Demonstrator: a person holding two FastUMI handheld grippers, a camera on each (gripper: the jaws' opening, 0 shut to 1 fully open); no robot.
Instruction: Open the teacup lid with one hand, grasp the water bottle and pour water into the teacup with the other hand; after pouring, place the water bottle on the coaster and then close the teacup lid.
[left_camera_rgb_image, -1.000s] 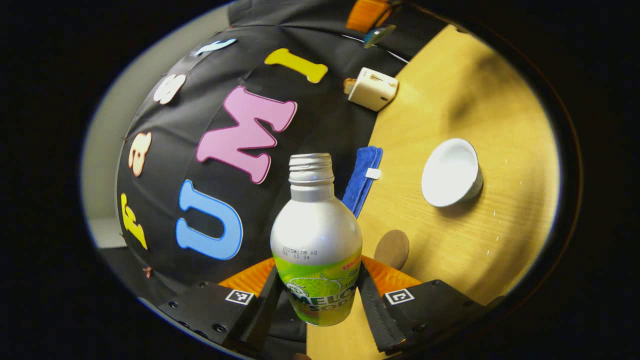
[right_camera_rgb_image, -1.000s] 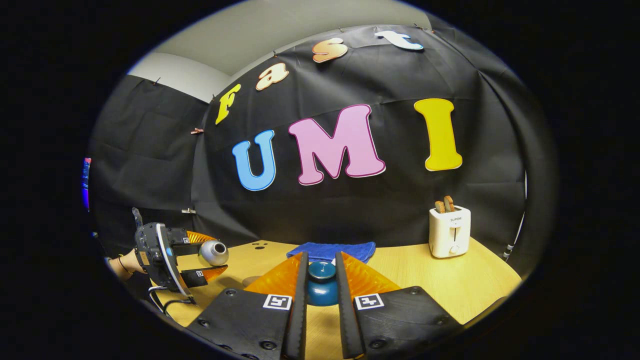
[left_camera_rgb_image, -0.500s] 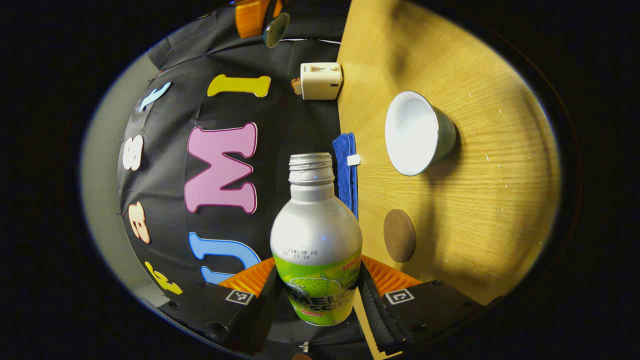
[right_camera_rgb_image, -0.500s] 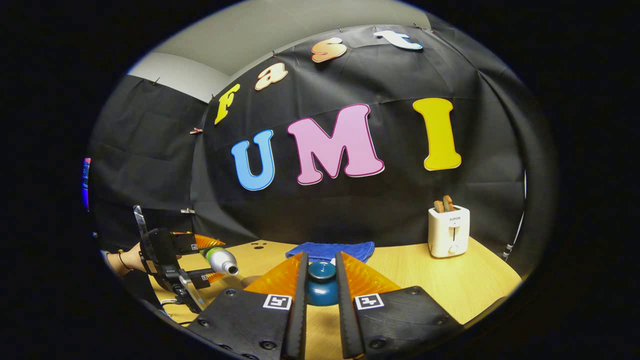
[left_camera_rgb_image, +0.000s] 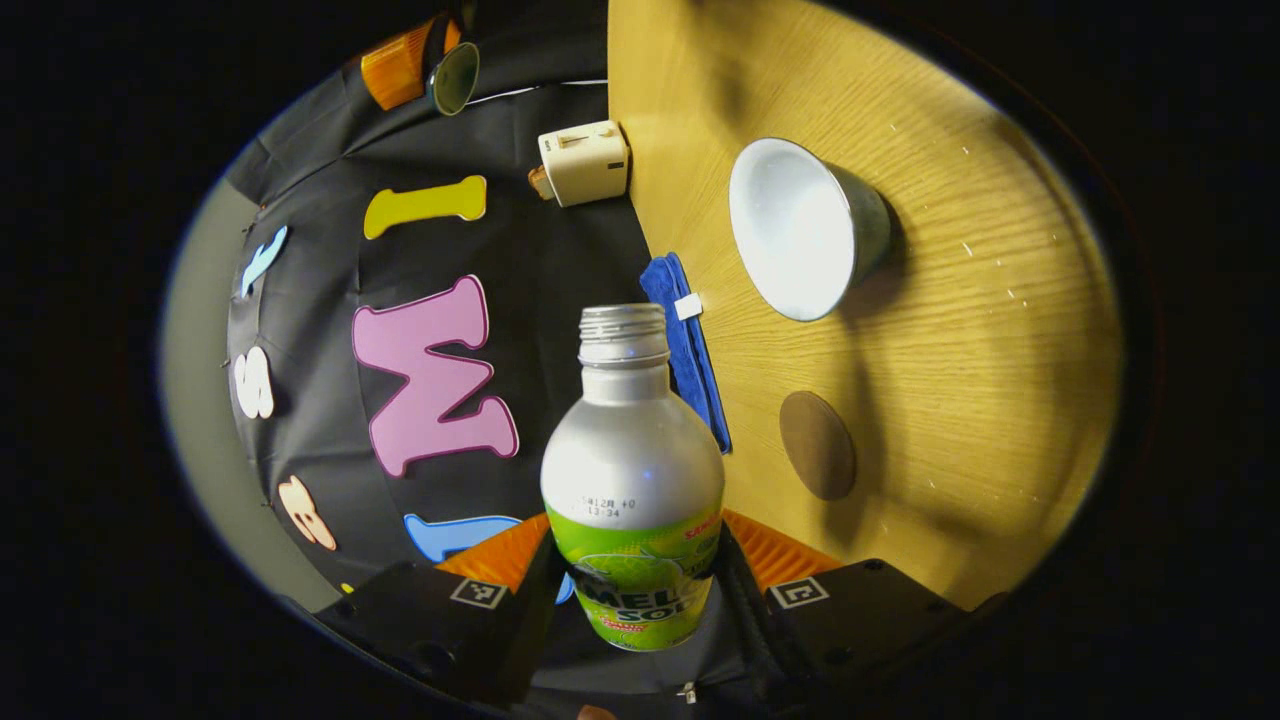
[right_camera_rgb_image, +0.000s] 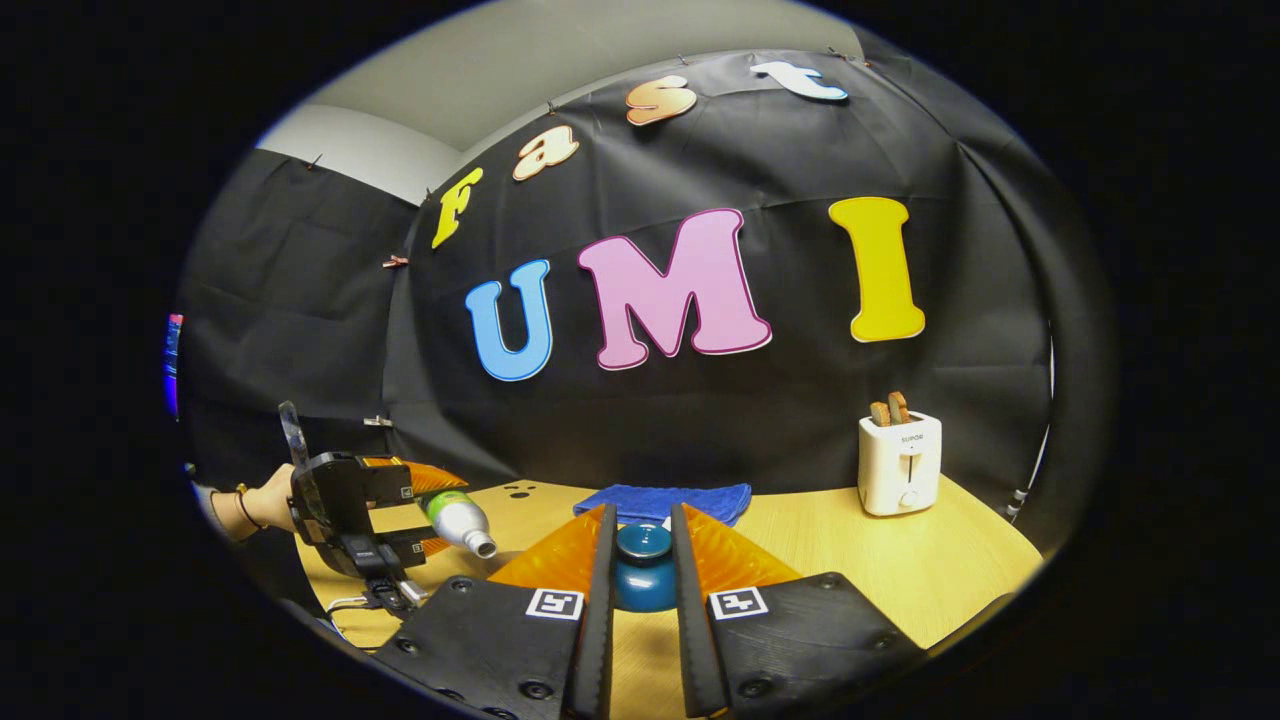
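Note:
My left gripper (left_camera_rgb_image: 634, 542) is shut on the silver water bottle (left_camera_rgb_image: 632, 480) with a green label, gripping its lower body. The threaded neck is bare. In the right gripper view the bottle (right_camera_rgb_image: 456, 518) lies tilted, mouth pointing down and to the right. The teacup (left_camera_rgb_image: 800, 230) stands uncovered on the wooden table (left_camera_rgb_image: 960, 330), white inside, ahead and to the side of the bottle's mouth. A round brown coaster (left_camera_rgb_image: 817, 445) lies nearer to me. My right gripper (right_camera_rgb_image: 642, 522) is shut on the blue teacup lid (right_camera_rgb_image: 643, 570), held above the table.
A folded blue cloth (right_camera_rgb_image: 660, 500) lies at the table's back edge. A white toaster (right_camera_rgb_image: 899, 463) with toast stands at the back right. A hand (right_camera_rgb_image: 262, 500) holds the left gripper (right_camera_rgb_image: 405, 520) at the table's left end.
The left gripper has rolled further, tipping the bottle's mouth lower and toward the table's middle. The right gripper and the lid have stayed still.

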